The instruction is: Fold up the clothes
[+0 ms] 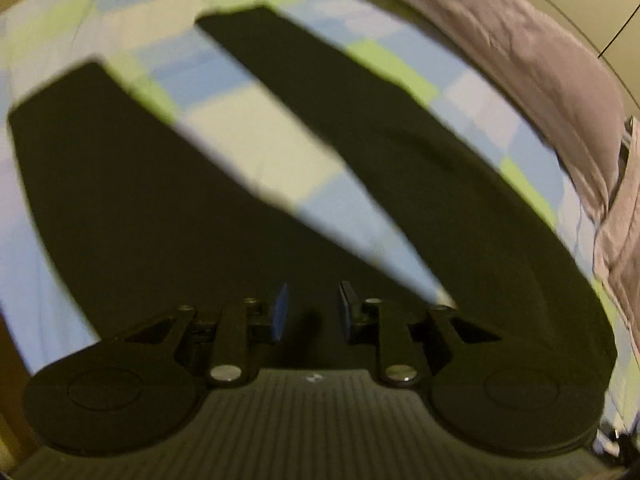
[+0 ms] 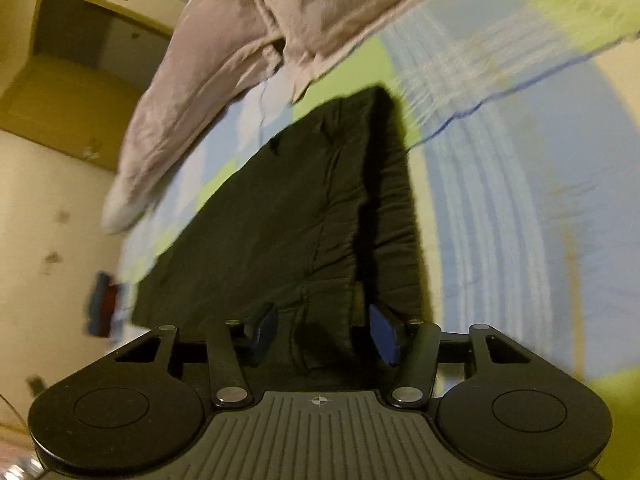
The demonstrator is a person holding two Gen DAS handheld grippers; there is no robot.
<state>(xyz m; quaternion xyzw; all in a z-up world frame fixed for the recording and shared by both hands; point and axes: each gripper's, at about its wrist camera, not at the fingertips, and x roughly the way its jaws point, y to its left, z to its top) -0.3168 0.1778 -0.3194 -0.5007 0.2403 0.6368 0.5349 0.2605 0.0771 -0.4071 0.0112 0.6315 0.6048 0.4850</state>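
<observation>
Black fabric trousers (image 1: pixel 132 200) lie spread on a blue, green and white checked bedsheet (image 1: pixel 256 148), legs extending away from the left gripper (image 1: pixel 312 312), jaws apart above them. Right gripper (image 2: pixel 324 332) jaws apart, straddling the waistband.

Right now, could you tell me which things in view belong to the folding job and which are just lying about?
For the job:
black cotton trousers
left gripper
right gripper

Just lying about:
crumpled grey-pink blanket
blue, green and white checked bedsheet
red and blue cloth by the wall
</observation>
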